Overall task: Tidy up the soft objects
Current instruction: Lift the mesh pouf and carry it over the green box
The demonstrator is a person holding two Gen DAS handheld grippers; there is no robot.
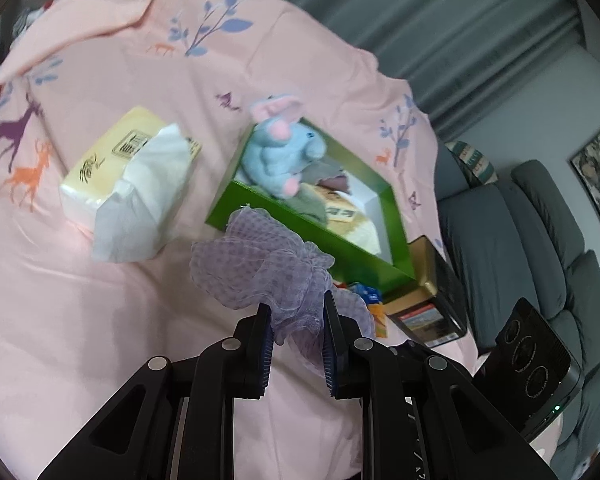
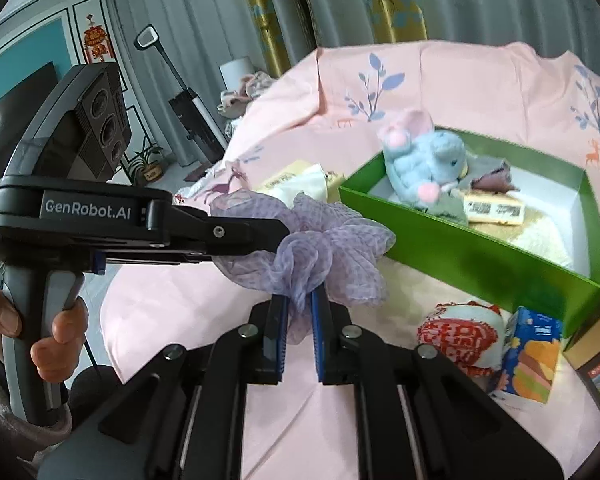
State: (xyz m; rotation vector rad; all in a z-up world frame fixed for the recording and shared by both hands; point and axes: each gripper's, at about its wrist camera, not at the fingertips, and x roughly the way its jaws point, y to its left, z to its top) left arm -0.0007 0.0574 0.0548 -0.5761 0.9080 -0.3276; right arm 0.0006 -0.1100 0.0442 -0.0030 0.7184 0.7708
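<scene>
Both grippers (left (image 1: 294, 304), right (image 2: 300, 300)) around scrunchie (image 2: 320, 248)

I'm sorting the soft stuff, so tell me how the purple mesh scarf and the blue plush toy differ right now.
The purple mesh scarf is thin, see-through and crumpled; the blue plush toy is thick, opaque and fuzzy. The scarf is pinched by both the left tongs and the right tongs, lifted outside the green box; the toy already lies inside the box, untouched. Both are soft.
</scene>
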